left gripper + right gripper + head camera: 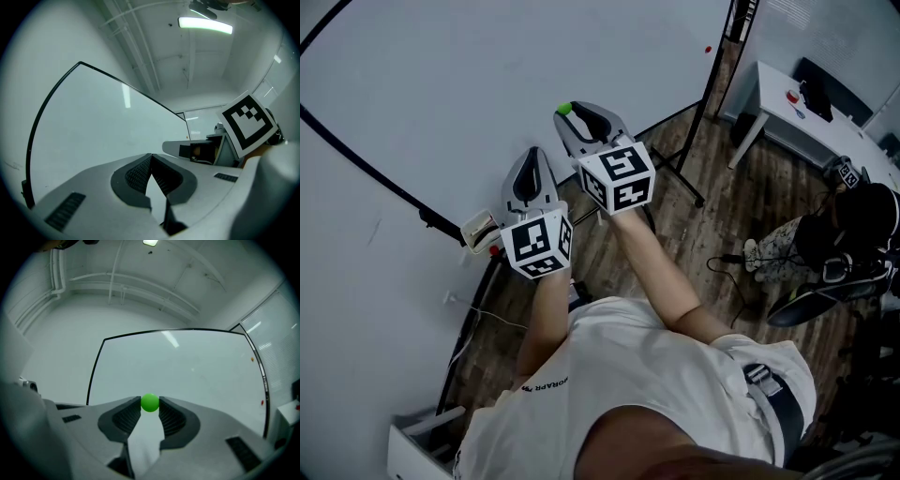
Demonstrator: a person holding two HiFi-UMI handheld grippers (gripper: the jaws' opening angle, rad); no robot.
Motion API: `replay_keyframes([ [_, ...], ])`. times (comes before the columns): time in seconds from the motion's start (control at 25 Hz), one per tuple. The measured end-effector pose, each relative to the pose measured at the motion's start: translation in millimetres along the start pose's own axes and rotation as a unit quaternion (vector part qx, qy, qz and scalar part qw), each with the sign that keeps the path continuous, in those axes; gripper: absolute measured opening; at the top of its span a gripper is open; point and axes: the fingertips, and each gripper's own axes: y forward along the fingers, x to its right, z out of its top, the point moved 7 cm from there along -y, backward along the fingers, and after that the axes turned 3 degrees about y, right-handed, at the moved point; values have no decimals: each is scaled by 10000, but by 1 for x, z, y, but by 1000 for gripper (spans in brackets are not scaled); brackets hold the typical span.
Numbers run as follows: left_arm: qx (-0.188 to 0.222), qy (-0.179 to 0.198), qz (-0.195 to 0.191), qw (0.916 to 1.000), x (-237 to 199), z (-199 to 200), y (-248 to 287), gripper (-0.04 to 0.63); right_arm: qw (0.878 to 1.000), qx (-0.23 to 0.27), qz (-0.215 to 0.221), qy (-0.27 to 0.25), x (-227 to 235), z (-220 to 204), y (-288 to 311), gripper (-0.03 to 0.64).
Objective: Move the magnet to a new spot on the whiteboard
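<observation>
Leftmost, the left tongs are clenched on nothing. Their ribbed pads meet at the tips, and they point at a bare stretch of the whiteboard. Just to their right, the right tongs grasp the magnet, a small green ball pinched between the two pad tips low on the board. In the head view it sits against the white surface or just off it, and I cannot tell which.

It looks like a hard, smooth, light ball, so weight should be no trouble. Its round, glossy skin probably slips out of any pinch taken off-centre. The best hold seems to be across its widest part, seated deeper in the ribbed pads than at the very tips. The board's pull likely resists a straight tug, so tilting or sliding the ball free may go easier.

Further right, a small orange dot sits near the board's edge, well apart from the ball.
</observation>
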Motion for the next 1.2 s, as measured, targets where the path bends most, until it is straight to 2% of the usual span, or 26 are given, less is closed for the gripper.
replay_keyframes([
  [1.2, -33, 65, -6, 10000, -3, 3, -2, 3, 9999, -43, 85, 39, -13, -20, -24, 126],
])
